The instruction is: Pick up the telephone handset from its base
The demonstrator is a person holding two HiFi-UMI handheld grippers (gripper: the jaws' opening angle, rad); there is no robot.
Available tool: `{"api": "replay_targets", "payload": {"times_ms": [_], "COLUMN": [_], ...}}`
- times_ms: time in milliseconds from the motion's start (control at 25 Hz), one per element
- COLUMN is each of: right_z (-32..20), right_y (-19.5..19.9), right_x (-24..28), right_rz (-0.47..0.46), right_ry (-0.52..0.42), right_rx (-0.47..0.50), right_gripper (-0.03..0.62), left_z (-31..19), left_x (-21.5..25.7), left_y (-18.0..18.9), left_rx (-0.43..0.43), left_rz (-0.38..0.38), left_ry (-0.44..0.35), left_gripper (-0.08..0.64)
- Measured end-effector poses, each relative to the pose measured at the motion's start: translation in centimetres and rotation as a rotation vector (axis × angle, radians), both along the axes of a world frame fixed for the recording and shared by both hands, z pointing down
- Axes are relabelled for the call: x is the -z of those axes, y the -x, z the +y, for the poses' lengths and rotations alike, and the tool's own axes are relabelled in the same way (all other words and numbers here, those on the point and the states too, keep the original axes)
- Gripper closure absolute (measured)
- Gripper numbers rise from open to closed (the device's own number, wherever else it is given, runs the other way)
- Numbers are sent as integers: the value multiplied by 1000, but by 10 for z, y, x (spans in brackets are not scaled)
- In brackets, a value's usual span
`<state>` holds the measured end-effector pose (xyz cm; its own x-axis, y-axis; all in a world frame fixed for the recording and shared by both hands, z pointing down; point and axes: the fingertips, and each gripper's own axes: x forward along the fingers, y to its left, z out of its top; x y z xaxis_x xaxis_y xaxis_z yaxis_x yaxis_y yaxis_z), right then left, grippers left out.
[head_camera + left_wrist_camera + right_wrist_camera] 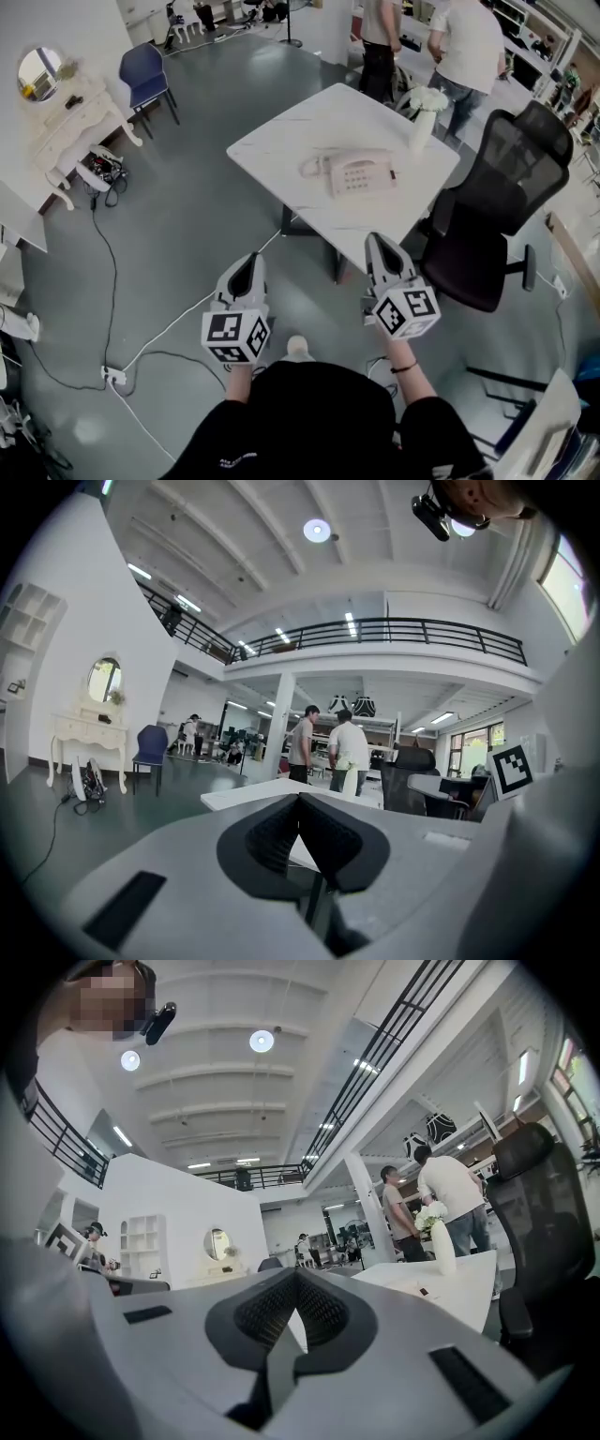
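A pale telephone [356, 174] lies on the white table [281, 141]. Its handset [316, 166] rests along the base's left side. Both grippers hover over the floor, short of the table's near edge and apart from the phone. My left gripper [250, 260] is shut with nothing in it; its tips [300, 797] meet against the table's edge [246, 795]. My right gripper [374, 241] is also shut and empty, and its tips [296, 1272] point level past the table [441, 1290]. Neither gripper view shows the phone.
A white vase of flowers [423, 120] stands at the table's far right corner. A black office chair [487, 220] sits right of the table. Two people [464, 47] stand behind it. Cables [150, 352] run over the grey floor; a blue chair [145, 80] and a dressing table [70, 117] stand at the left.
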<state>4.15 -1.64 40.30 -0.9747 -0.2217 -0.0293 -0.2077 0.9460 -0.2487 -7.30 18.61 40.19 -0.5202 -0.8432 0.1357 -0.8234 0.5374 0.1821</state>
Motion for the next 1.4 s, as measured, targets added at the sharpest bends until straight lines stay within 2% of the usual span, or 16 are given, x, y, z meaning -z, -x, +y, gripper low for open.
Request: {"api": "replay_targets", "payload": {"times_ms": [400,960,1400], "right_z": [-13,-41,-96], "right_y": [49,75,126], "right_x": [-10,-27,-54], "right_rz": [6,54,93], "right_ry": [2,15,64], "right_rx": [-35,-88,-163], "right_gripper": [601,601,601], "left_z": [-32,-60,-131], "left_x": [-7,-24,-50], "left_y": [46,80,132], "left_rx": [-65,-111,-195], "left_rz": [5,42,87], "left_ry": [-2,21,53], "left_gripper": [560,560,560]}}
